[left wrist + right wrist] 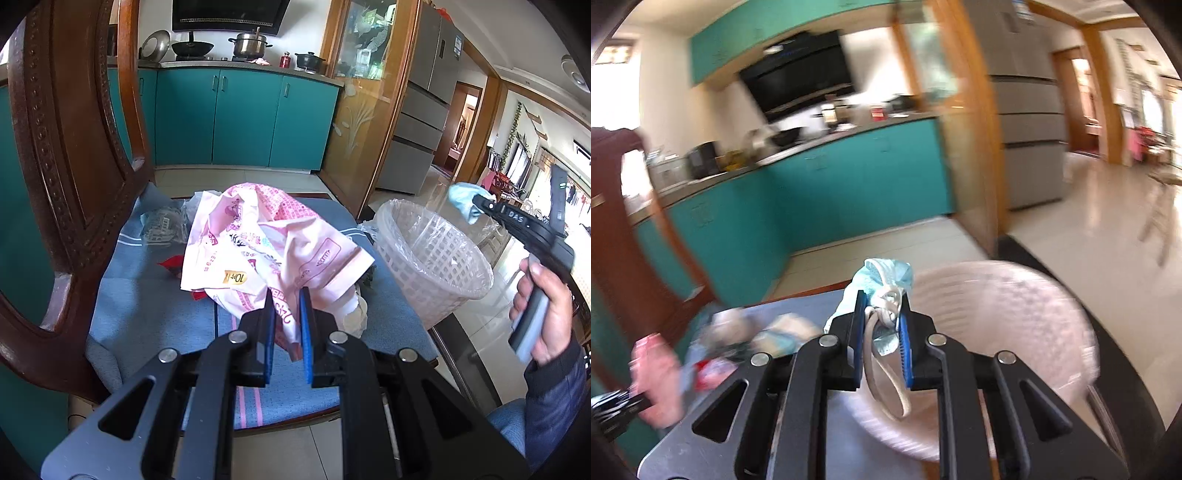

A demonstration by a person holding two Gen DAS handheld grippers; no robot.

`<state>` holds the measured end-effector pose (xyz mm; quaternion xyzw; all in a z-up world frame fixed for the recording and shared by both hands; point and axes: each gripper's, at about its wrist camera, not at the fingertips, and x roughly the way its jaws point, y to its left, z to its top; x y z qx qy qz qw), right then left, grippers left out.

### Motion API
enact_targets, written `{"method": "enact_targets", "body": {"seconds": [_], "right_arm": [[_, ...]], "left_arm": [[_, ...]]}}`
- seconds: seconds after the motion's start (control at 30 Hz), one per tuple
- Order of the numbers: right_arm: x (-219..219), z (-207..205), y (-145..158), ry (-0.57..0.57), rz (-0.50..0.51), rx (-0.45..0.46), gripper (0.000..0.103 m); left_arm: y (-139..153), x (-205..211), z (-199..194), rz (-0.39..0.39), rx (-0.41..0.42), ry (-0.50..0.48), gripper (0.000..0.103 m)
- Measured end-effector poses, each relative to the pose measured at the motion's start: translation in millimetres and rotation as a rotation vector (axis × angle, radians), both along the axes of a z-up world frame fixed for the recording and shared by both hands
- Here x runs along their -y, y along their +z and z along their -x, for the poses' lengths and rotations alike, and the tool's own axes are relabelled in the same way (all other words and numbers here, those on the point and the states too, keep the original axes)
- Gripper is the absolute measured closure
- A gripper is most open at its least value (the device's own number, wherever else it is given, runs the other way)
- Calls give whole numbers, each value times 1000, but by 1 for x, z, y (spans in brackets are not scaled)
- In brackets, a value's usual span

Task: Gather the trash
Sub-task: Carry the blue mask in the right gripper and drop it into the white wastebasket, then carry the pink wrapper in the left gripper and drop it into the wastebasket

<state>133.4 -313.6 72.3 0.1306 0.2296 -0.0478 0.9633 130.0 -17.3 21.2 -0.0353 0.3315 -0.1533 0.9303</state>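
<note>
Two grips we log: left gripper (288, 317) fingers clenched on crumpled pink plastic bag (266, 251) atop blue-cushioned chair (147, 295); right gripper (882, 321) fingers pinching light-blue face mask (882, 280) over white lattice wastebasket (1015, 314), apparently for dropping.

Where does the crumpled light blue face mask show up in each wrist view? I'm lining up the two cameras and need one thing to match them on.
Left wrist view: the face mask is at the right, pinched in the right gripper above the white basket.
Right wrist view: the mask is at centre, between that gripper's fingers, left of the basket.
Shared landmark: the teal kitchen cabinets.
</note>
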Motion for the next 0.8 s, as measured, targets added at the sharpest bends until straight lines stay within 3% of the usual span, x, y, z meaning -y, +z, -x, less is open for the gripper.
{"method": "enact_targets", "body": {"seconds": [0.17,0.23,0.3,0.4,0.6,0.8], "right_arm": [[28,-10,-14,-64,-28,-54,87],[27,-11,-16,-75,-16,-62,78],[24,-10,-17,-100,-1,-66,37],[21,5,-7,-180,41,11,18],[24,48,15,-253,5,188,5],[3,40,14,-209,122,167,5]], "left_arm": [[0,2,1,-3,2,-5,90],[-1,1,0,-5,0,-4,90],[-3,0,-1,-6,-5,-3,90],[-2,2,-1,-11,-5,-7,90],[-9,11,-4,-33,-16,-26,90],[-13,40,-8,-54,-18,-80,90]]}}
